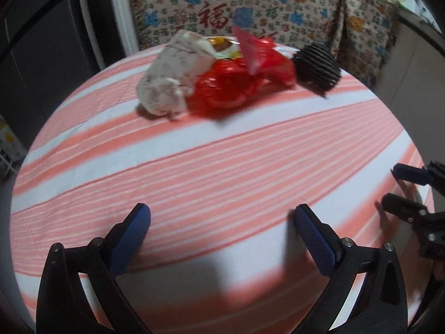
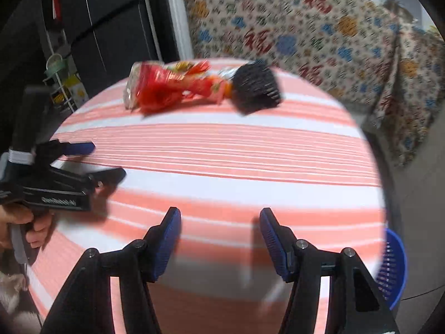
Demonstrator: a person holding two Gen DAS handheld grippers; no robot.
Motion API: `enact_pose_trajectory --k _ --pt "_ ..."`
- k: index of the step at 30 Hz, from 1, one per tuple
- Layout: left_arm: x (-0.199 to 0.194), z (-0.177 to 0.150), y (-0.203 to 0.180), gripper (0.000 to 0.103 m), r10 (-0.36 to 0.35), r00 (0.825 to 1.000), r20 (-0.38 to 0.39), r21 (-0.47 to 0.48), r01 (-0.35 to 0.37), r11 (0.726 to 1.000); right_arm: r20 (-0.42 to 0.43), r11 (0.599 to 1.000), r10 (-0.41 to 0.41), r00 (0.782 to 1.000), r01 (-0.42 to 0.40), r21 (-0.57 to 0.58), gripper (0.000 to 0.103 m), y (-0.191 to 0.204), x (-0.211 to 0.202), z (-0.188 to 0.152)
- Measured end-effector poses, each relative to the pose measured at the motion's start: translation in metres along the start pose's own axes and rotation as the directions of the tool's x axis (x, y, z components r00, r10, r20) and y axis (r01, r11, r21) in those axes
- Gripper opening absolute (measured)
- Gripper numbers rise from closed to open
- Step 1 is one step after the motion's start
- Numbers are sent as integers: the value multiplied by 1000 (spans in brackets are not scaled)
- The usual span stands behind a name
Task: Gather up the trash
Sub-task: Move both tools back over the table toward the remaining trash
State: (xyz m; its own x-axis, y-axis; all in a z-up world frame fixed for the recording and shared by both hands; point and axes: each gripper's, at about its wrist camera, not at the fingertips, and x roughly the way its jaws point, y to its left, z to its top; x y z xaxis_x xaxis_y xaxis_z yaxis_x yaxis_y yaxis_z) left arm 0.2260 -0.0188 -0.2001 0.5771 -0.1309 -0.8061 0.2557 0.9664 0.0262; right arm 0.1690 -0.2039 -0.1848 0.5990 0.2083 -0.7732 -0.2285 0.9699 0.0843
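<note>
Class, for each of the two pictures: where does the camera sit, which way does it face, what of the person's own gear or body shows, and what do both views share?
Left wrist view: sits on the left gripper, facing down across the striped table; its open fingers show, the right gripper at the right edge.
Right wrist view: sits on the right gripper, facing likewise; its open fingers, the left gripper and a hand show.
Shared: red wrapper, black paper cup, patterned cloth.

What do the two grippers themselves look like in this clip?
Both match: the left gripper and right gripper have black angular linkage arms with silver pivot pins and blue textured pads on the jaws. Seen from the right wrist, the left one carries small white lettering, too blurred to read, and a white band.
</note>
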Motion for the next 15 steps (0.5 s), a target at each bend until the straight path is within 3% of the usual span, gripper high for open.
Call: enact_pose_trajectory --k 4,8,15 --pt "5 8 14 103 4 1000 6 6 -4 1000 3 997 -69 998 69 -46 64 15 23 12" --pt "18 24 32 103 -6 1000 6 7 6 1000 1 997 -76 997 76 -23 72 16 32 23" --pt "31 41 53 103 -11 1000 7 6 11 1000 0 996 -81 997 81 -26 73 17 37 29"
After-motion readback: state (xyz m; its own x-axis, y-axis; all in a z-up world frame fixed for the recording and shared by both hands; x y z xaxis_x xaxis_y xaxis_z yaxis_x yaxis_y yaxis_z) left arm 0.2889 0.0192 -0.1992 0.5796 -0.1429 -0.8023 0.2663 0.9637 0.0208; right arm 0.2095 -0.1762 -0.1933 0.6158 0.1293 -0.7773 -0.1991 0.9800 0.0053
